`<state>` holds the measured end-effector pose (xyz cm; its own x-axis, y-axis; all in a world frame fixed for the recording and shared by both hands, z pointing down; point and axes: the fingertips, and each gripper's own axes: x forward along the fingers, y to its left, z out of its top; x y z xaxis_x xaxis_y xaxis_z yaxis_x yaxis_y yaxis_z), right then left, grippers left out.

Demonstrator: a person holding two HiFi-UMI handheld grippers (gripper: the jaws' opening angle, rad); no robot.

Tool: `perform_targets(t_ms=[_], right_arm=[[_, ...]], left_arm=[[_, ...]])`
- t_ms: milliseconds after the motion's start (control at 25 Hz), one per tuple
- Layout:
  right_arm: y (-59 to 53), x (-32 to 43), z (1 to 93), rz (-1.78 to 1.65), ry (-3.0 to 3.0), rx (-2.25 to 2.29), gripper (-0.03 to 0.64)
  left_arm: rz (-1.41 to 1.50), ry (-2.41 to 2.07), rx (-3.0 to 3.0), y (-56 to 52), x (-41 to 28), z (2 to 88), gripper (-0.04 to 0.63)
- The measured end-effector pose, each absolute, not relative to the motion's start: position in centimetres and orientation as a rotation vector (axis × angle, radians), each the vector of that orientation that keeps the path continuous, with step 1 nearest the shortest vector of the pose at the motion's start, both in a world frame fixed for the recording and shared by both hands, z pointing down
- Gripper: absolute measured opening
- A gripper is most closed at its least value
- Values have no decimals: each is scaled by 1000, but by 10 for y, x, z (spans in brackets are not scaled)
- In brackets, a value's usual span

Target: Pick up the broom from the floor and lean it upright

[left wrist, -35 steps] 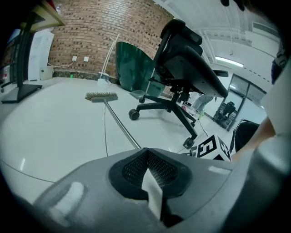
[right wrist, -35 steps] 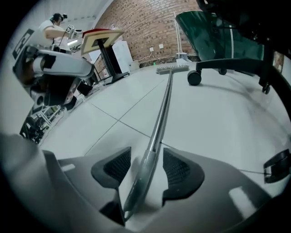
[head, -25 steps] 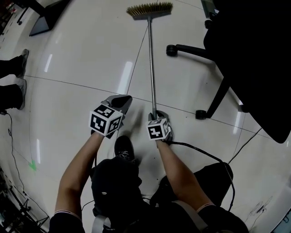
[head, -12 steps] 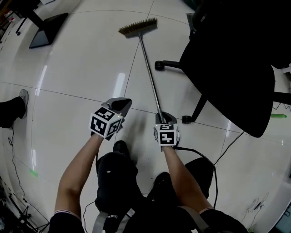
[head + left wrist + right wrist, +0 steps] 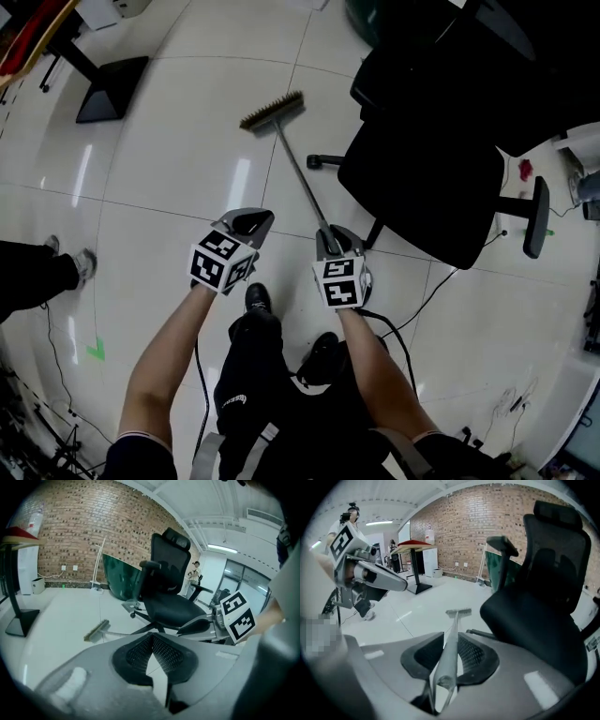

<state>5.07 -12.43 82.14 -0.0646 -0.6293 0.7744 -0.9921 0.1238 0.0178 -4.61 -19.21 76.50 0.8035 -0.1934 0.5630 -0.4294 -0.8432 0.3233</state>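
The broom's brush head (image 5: 273, 110) rests on the white floor, and its metal handle (image 5: 300, 178) slants up from it toward me. My right gripper (image 5: 328, 236) is shut on the handle's near end; in the right gripper view the handle (image 5: 451, 653) lies pinched between the pads, with the brush head (image 5: 458, 612) far ahead. To the left of the handle and apart from it, my left gripper (image 5: 253, 219) is raised to about the same height. Its pads (image 5: 140, 651) meet at the tips with nothing between them. The brush head (image 5: 96, 630) also shows in the left gripper view.
A black office chair (image 5: 422, 178) stands just right of the broom, with one caster (image 5: 312, 161) close to the handle. A black floor stand (image 5: 112, 89) is at the far left. A person's shoe (image 5: 84, 267) is at the left edge. Cables (image 5: 431, 291) trail on the floor.
Both grippers have risen well above the floor. The handle's near end has come up with the right gripper while the brush head stays down.
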Motion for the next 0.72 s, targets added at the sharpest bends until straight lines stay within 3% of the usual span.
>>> perform_targets(t_ms=[320, 720], right_arm=[[-105, 49, 717, 724, -1720, 1341, 95], [-102, 51, 650, 608, -1735, 1010, 94]], left_arm=[[626, -436, 2523, -202, -41, 639, 0], [601, -355, 2513, -198, -43, 565, 0]])
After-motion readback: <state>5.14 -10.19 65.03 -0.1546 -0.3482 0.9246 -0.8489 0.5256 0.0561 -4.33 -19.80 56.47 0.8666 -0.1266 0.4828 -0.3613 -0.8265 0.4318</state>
